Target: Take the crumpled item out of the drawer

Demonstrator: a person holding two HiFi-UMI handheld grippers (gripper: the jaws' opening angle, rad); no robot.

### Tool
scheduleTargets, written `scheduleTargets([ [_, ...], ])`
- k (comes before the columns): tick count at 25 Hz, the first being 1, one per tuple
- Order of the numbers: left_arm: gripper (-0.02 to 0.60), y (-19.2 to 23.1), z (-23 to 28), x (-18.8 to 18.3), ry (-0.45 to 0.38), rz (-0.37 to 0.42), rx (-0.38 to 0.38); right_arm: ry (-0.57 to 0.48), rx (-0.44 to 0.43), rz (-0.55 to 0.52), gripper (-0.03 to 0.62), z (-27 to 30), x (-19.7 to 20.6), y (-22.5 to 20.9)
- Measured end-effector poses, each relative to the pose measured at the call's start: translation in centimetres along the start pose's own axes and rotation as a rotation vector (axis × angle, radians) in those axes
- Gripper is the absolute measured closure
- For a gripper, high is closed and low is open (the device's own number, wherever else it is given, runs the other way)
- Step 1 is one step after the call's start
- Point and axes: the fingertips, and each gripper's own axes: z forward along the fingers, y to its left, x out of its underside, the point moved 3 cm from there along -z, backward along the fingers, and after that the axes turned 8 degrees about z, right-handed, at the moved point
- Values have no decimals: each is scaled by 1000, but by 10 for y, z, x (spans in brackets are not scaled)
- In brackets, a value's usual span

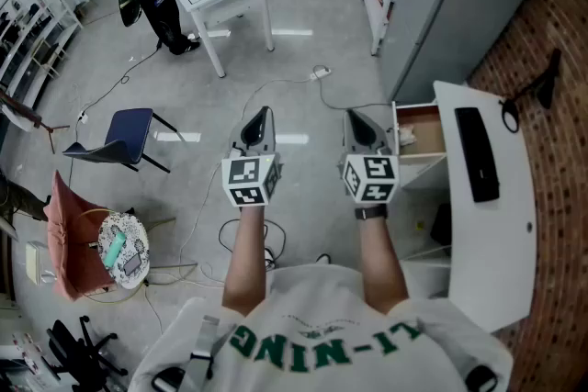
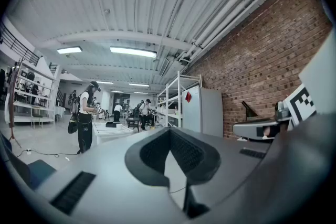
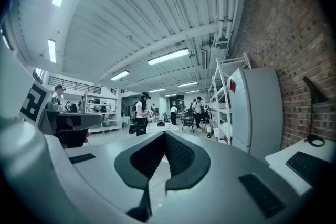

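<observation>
**Head view.** I am holding the left claw and right claw level and side by side over the grey floor. Both are pressed together and carrying nothing, which I judge to be a ready pose with the reach not yet begun. The drawer is standing open under the white desk, just beside the right claw. A pale lump lying inside is probably the crumpled item. A keyboard is lying on the desk, with a brick wall running behind.

**Left gripper view.** The pads are meeting with nothing between them. It is facing shelving and a grey cabinet.

**Right gripper view.** The pads are meeting and empty. It is facing the open hall, not the drawer.
</observation>
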Motion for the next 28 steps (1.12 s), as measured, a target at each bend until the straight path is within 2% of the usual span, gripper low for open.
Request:
scheduleTargets([
  [8,586,-30,5,7,32,1,21,24,18,64,591,-13,19,-27],
  [12,586,-27,16,14,44,-11,31,32,11,93,591,0,28,-28],
  [15,586,-19,36,25,47,-27,27,54,20,66,591,22,37,-32],
  [22,585,20,135,52,50,-60,59,86,38,40,591,116,46,-58],
  [28,586,90,244,50,31,-66,120,62,74,48,591,232,27,-63],
])
